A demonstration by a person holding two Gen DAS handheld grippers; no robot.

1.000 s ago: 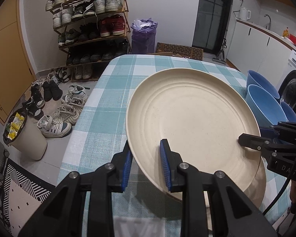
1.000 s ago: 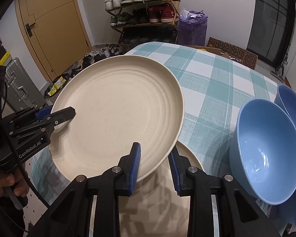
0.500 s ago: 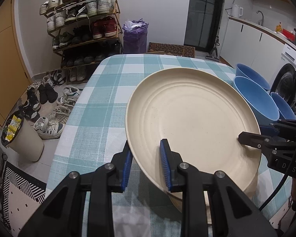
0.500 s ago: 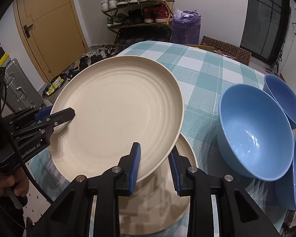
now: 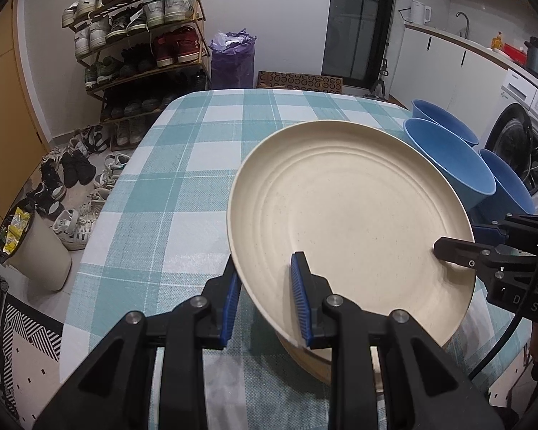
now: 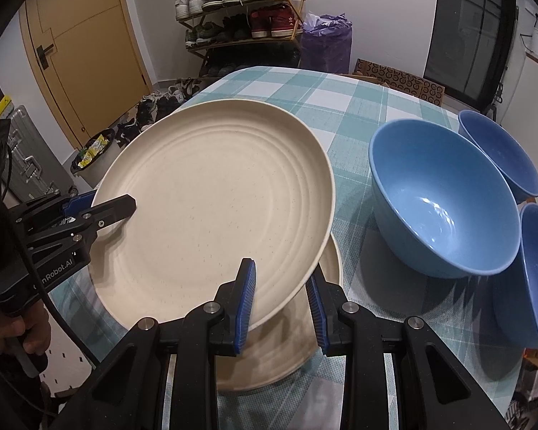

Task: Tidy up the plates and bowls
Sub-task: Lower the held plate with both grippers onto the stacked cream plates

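A large cream plate [image 5: 348, 215] [image 6: 211, 193] hangs tilted above the checked table, carried by both grippers. My left gripper [image 5: 267, 301] is shut on its near left rim, and my right gripper [image 6: 281, 308] is shut on the opposite rim. The right gripper's finger also shows at the right in the left wrist view. Under the carried plate lies a second cream plate [image 6: 287, 344] [image 5: 305, 354], mostly hidden. Three blue bowls stand to the right: a big one [image 6: 441, 197] [image 5: 448, 165] and two smaller ones [image 6: 498, 150] [image 6: 534, 276].
The table with its teal checked cloth [image 5: 183, 186] drops off to the left, where shoes and a bin [image 5: 36, 251] stand on the floor. A shoe rack [image 5: 140, 46] and a purple bag [image 5: 233, 57] stand beyond the far edge. A hand [image 6: 18, 329] holds the left gripper.
Both grippers have carried the plate across the table toward the near side. The lower plate has come further into view beneath it, and the blue bowls have shifted in the views.
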